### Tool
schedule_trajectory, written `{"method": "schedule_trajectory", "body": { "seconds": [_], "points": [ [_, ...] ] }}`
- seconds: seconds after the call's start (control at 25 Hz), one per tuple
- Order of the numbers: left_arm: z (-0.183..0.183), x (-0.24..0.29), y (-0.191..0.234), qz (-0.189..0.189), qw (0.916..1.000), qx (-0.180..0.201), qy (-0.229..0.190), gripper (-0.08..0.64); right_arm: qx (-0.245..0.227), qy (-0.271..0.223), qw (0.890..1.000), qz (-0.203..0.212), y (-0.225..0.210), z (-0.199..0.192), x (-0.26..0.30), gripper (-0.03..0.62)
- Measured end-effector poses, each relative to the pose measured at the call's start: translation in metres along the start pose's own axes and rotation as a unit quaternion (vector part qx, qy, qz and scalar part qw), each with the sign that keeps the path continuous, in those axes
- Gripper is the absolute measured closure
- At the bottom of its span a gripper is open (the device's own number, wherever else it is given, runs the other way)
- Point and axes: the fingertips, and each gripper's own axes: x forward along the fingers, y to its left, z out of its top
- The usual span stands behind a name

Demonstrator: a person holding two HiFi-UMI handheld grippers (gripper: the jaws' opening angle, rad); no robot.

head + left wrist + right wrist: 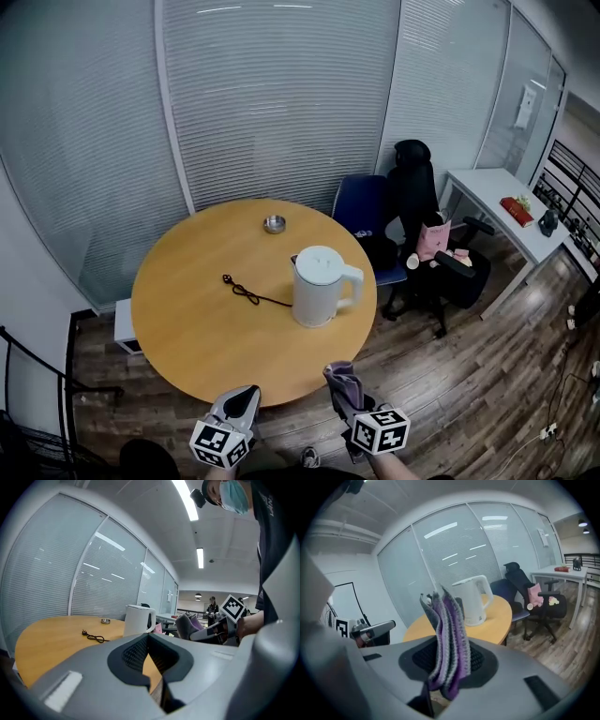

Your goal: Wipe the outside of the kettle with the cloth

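Toward the right edge of the round wooden table (197,319) stands the white kettle (321,286), upright, lid on, its handle turned to that edge. We judge its shell to be hard and smooth, likely slick under rubber pads, and light enough to slide or tip if we press on one side only; whether it holds water we cannot tell. The handle looks like the safest place to steady it, while the wiping runs round the body.

Our right gripper (343,389) hangs just off the near edge, its jaws clamped on the cloth (449,644), a soft grey and purple knit folded into layers. The folds rise limp above the jaws, so it should drape onto the kettle's curve but may bunch up or pull out under a hard drag. Our left gripper (246,398), beside it off the near edge, has its jaws pressed together with nothing between them; it would need to open before it could brace the handle.

A dark cord (248,293) lies coiled left of the kettle, and a small metal dish (274,224) sits near the far edge. Glass walls with blinds stand behind the table, chairs (412,187) and a white desk (497,202) to the right, on wood flooring.
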Motion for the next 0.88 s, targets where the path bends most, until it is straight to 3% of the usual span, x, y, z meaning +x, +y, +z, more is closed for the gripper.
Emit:
{"method": "schedule_trajectory", "body": {
  "seconds": [0.36, 0.6, 0.76, 0.88],
  "points": [
    [0.018, 0.050, 0.048, -0.052, 0.9986, 0.004, 0.011, 0.548, 0.027, -0.002, 1.000, -0.015, -0.005, 0.017, 0.037, 0.483],
    [0.052, 0.091, 0.086, -0.120, 0.9919, 0.042, 0.011, 0.543, 0.055, -0.026, 0.997, -0.049, 0.007, 0.032, 0.063, 0.483],
    [0.079, 0.125, 0.109, -0.166, 0.9843, 0.060, 0.000, 0.393, 0.071, -0.040, 0.994, -0.070, 0.017, 0.039, 0.083, 0.483],
    [0.092, 0.157, 0.115, -0.218, 0.9726, 0.080, 0.003, 0.280, 0.085, -0.047, 0.991, -0.088, 0.023, 0.039, 0.095, 0.483]
  ]
}}
